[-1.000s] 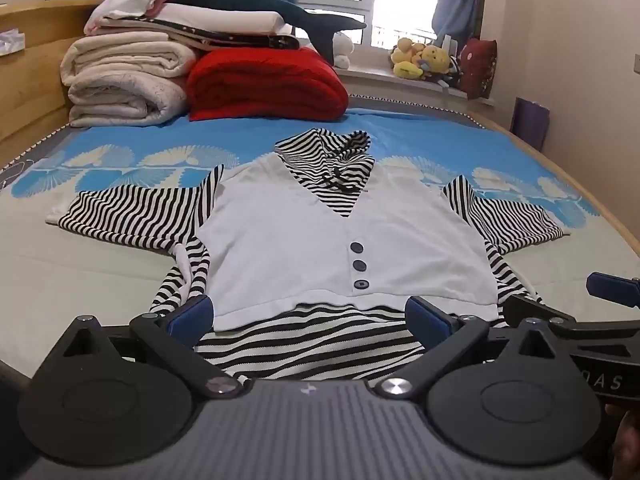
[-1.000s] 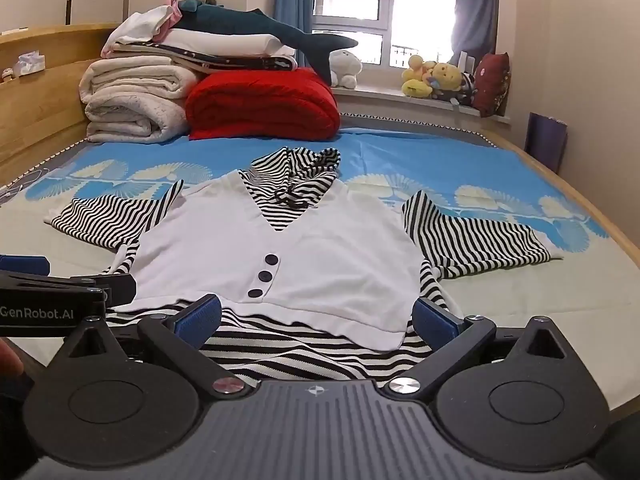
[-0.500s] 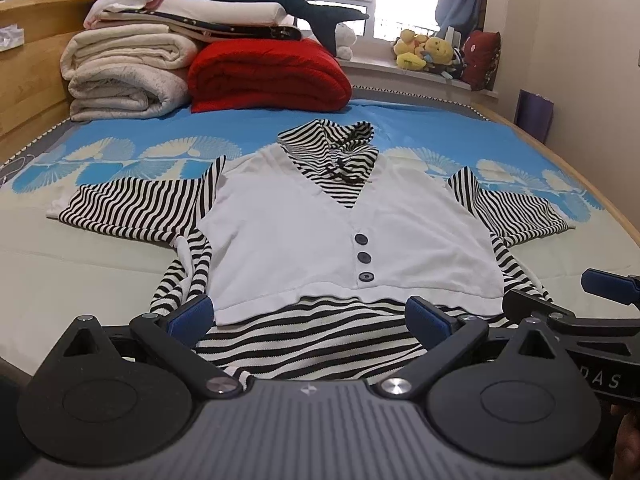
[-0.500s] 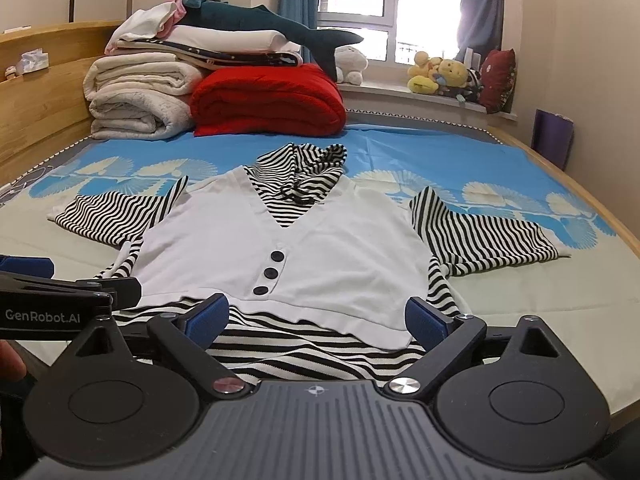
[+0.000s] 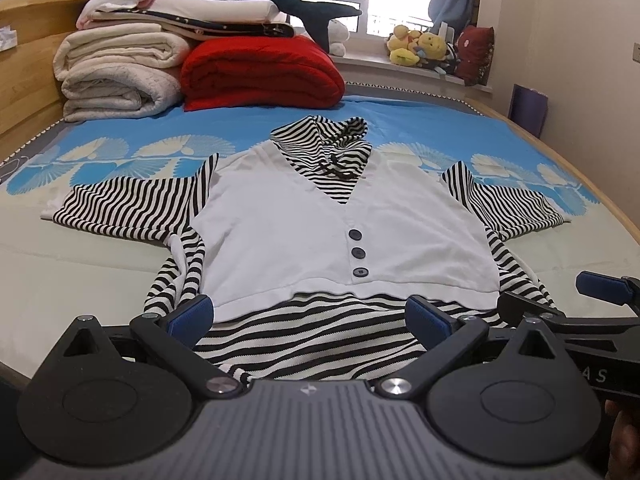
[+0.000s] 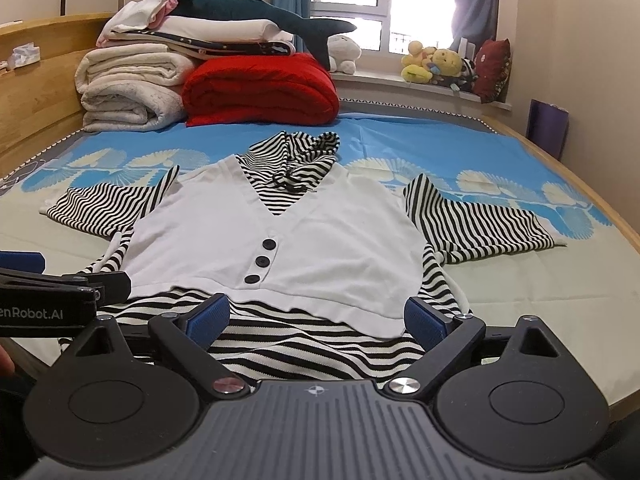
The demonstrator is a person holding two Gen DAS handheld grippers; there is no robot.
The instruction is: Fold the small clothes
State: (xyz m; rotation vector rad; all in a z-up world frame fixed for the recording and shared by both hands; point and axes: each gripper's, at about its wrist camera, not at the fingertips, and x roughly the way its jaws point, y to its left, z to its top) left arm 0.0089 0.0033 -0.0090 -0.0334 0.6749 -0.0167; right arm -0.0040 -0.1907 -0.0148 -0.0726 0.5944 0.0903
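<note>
Blue-padded left claw [image 5: 308,316] and right claw [image 6: 318,318] both gape wide, released, hovering just before the hem of the black-and-white striped top with a white buttoned vest front [image 5: 320,224]. That garment lies flat, sleeves spread, on the blue fan-print bed sheet [image 5: 420,120]; beyond its collar sits a folded red blanket [image 5: 260,72]

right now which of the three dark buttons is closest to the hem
The lowest button, just above the white panel's bottom edge; the other two sit higher up the placket.

Striped white-fronted top [image 5: 340,232] flat, unfolded
</note>
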